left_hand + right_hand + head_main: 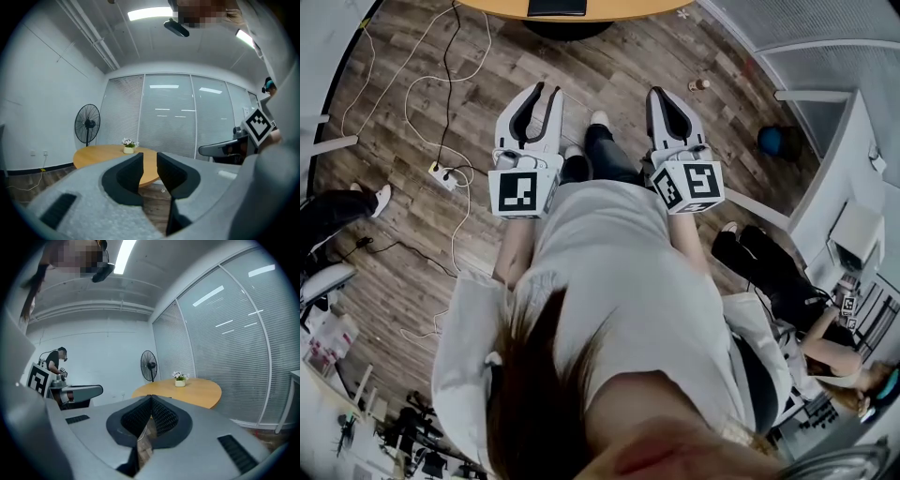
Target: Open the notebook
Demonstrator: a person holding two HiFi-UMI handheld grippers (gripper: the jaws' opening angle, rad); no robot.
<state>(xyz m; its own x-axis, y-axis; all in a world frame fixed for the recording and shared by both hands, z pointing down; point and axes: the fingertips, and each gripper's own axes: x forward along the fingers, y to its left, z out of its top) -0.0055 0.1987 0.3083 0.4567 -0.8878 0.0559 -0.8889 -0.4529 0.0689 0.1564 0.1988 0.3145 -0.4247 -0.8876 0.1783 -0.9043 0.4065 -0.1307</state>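
**Item: dark notebook, not yet reached**

Left gripper [546,92]: hovering short of the bench [623,12], jaws standing apart, nothing sitting between them.
Notebook [556,7]: lying flat at the bench's near edge. It is probably light and stiff-covered with floppy pages, its free cover edge likely offering the best hold.
Right gripper [664,94]: also hovering short of the bench, jaws meeting, carrying nothing.

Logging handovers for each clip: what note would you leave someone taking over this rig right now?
Left gripper: jaws apart, empty.
Right gripper: jaws together, empty.
Both are held out level, short of the round wooden table.
Notebook: dark, lying on that table near its close edge, apparently closed.
Done: nothing yet.
Left: reach the notebook and open its cover.
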